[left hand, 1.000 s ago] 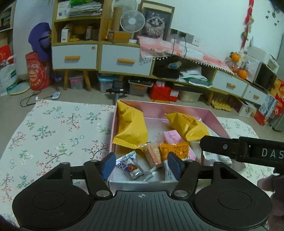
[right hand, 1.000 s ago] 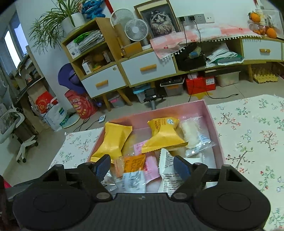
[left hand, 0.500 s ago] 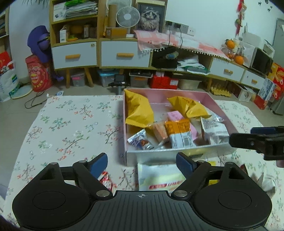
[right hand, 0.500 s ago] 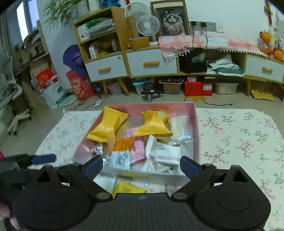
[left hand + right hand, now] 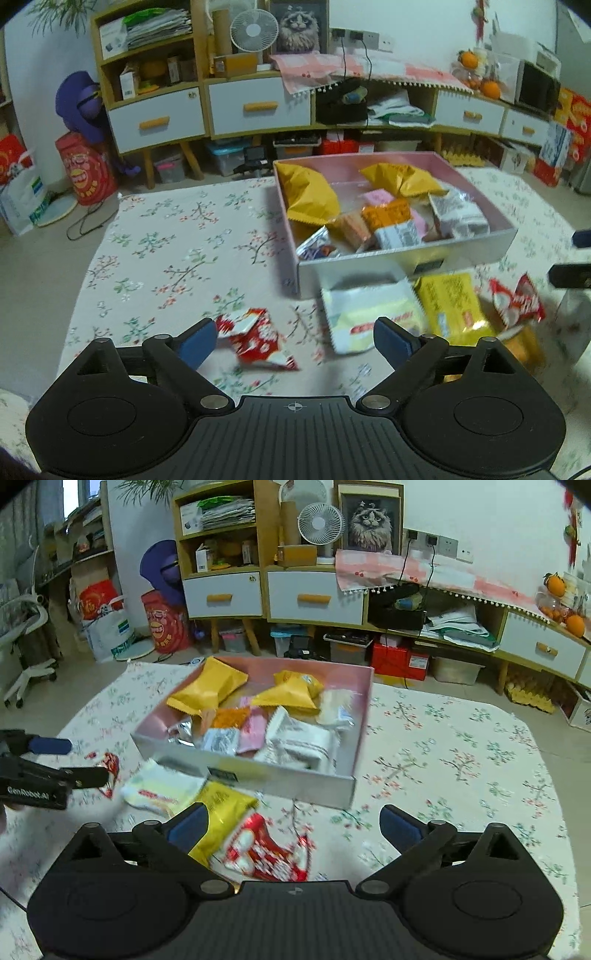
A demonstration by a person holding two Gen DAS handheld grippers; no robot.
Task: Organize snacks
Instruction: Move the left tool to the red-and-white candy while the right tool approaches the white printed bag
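A pink box (image 5: 406,260) on the flowered cloth holds several snack packets, two of them big yellow ones. Loose packets lie in front of it: a red one (image 5: 255,339), a pale one (image 5: 369,317), a yellow one (image 5: 454,306) and a second red one (image 5: 517,301). My left gripper (image 5: 295,338) hangs over the first red packet with its jaws opening and nothing pressed between them. My right gripper (image 5: 293,825) is also opening, above the other red packet (image 5: 266,853) and beside the yellow one (image 5: 218,808), gripping nothing. The box (image 5: 258,775) sits just beyond.
The left gripper (image 5: 74,760) shows at the left edge of the right wrist view. Bare flowered cloth (image 5: 166,258) spreads left of the box and also to its right (image 5: 461,757). Cabinets with drawers (image 5: 258,107) and floor clutter stand beyond the table.
Both grippers have drawn back from over the box toward the near side, and their jaws have widened. The loose packets in front of the box have come into view.
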